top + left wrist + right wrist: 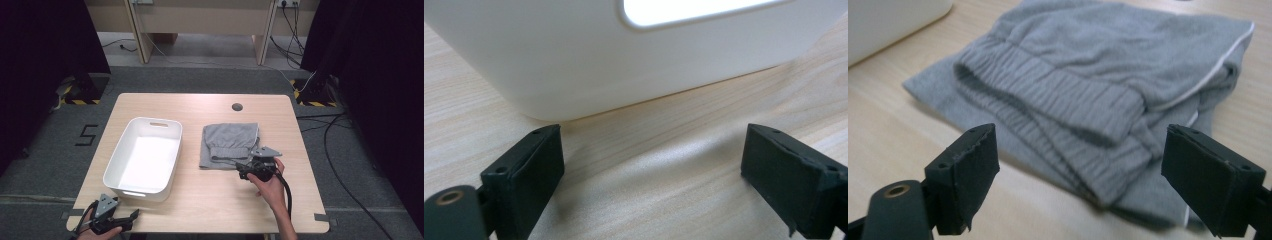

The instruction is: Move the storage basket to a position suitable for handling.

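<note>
Looking down from the high view, you have a light wooden tabletop with a white plastic bin on its left half and a folded grey garment just right of centre, the two near each other but apart. Your right gripper sits at the garment's near right corner, held in your right hand. Your left gripper rests at the near left edge of the tabletop, just near of the bin, in your left hand.

From the left gripper view, your jaws are spread wide with bare wood between them, and the bin's white wall rises close ahead with a handle slot at the top.

From the right gripper view, your jaws are spread wide and pinch nothing. The garment lies just beyond them, its ribbed waistband folded toward you, a thin white trim along the right side. A corner of the bin shows at far left.
</note>
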### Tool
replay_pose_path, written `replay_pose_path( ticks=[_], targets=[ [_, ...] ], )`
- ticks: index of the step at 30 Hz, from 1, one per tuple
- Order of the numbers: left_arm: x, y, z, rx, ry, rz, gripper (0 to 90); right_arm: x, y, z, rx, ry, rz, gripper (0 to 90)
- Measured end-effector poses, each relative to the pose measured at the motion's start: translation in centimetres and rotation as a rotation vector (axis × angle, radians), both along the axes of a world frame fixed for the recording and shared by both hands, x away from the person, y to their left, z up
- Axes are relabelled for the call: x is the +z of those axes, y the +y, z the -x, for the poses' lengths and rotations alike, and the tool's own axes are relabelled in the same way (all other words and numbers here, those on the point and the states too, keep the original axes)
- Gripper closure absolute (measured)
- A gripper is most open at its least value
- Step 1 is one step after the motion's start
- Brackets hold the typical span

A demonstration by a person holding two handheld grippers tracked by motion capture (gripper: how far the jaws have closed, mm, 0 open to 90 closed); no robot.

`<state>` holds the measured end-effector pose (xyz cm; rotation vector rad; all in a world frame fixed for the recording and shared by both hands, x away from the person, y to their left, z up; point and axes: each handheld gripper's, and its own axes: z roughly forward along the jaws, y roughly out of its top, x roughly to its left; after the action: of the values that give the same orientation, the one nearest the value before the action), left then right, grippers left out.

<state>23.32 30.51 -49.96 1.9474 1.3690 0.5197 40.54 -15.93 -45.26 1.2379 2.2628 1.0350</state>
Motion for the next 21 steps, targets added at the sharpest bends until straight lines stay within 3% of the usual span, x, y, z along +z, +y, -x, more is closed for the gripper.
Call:
replay_pose_path(
  ticks=[5, 10, 12, 21],
  targets=[
    [0.0, 0.0, 0.0, 0.0, -0.001, 0.0, 9.3, 0.5, 0.9, -1.4, 0.011, -0.014, -0.002, 18.7],
    [0.0, 0.0, 0.0, -0.001, -0.001, 0.0, 9.4, 0.7, 2.0, -3.6, -0.013, 0.007, -0.017, 20.4],
    [0.0, 0.0, 0.0, -0.001, -0.001, 0.001, 9.3, 0.6, 2.6, -5.0, -0.024, 0.014, 0.001, 20.5],
    [0.0, 0.1, 0.0, -0.004, -0.004, 0.001, 9.4, -0.5, 4.1, -8.3, -0.065, 0.046, 0.047, 20.6]
  ],
)
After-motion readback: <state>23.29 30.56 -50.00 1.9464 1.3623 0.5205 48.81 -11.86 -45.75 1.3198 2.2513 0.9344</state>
